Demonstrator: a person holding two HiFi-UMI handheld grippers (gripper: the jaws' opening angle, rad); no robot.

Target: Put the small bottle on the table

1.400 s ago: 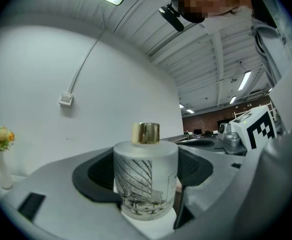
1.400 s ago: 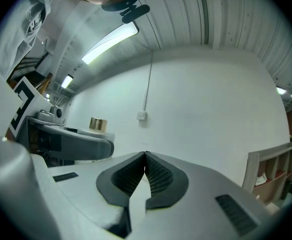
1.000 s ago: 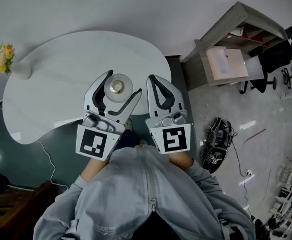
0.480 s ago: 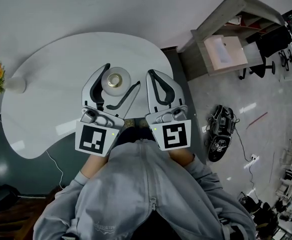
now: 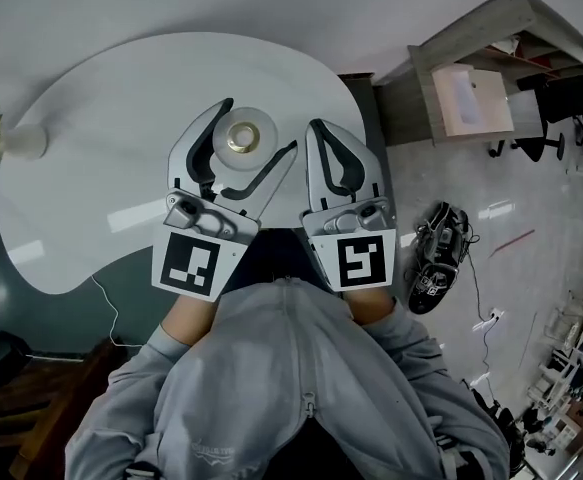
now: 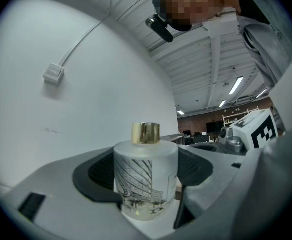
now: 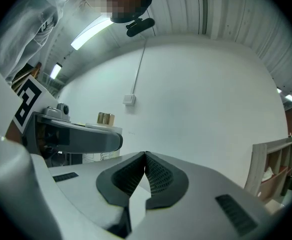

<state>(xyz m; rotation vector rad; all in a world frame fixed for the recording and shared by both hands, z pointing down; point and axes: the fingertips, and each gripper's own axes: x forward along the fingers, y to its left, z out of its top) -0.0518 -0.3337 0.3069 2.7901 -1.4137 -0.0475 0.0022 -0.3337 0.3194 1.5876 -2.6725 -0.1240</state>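
The small bottle [image 5: 239, 136] is frosted glass with a gold cap and a line drawing on its side. My left gripper [image 5: 256, 128] is shut on it, with a dark pad against each side of its body. In the left gripper view the bottle [image 6: 146, 184] stands upright between the jaws, with wall and ceiling behind it. From the head view it hangs over the near right part of the white table [image 5: 101, 148]; whether it touches the top I cannot tell. My right gripper [image 5: 321, 128] is beside it, shut and empty, its pads meeting [image 7: 146, 159]. The bottle's cap [image 7: 104, 118] shows at the left of the right gripper view.
A small white vase [image 5: 21, 143] with yellow flowers stands at the table's far left. A wooden shelf unit [image 5: 481, 68] stands to the right against the wall. A black bag [image 5: 436, 268] and cables lie on the floor at the right.
Both grippers have moved a little forward over the table, the bottle still in the left one. The head view has shifted, so the shelf and vase sit elsewhere in frame.
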